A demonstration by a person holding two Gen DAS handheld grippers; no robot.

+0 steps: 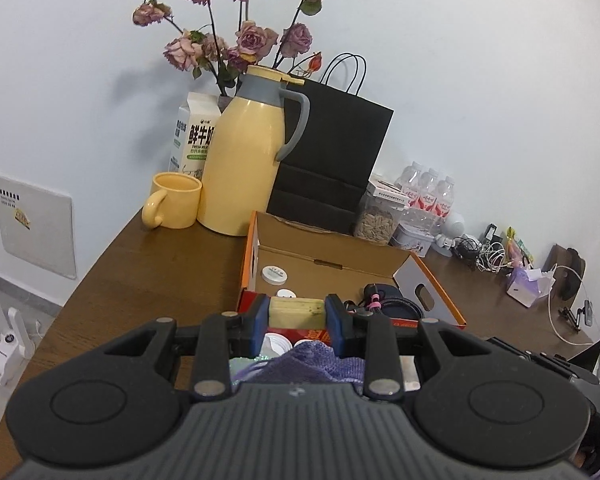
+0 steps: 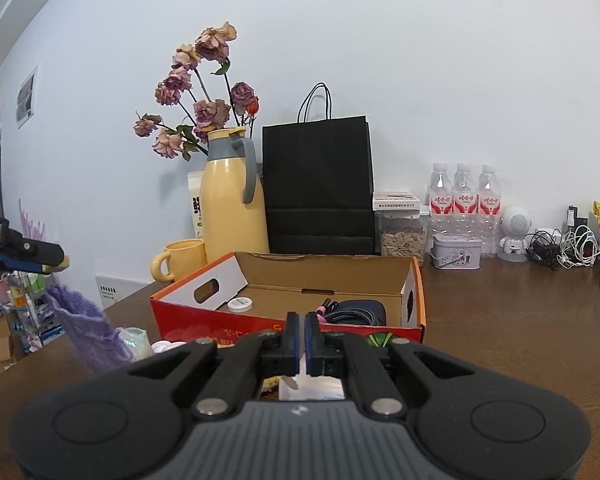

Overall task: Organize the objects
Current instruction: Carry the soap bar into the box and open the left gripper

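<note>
Gripping a pale yellow block in our left gripper, we hover just before the orange cardboard box. Our right gripper, jaws pressed together and empty, sits near that box's front wall.

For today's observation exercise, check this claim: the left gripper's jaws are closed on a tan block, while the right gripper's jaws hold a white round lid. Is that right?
Not quite. The left gripper does hold the tan block, but the right gripper holds nothing: its jaws are shut together and empty, as the right wrist view shows. The white round lid lies in the cardboard box.
</note>
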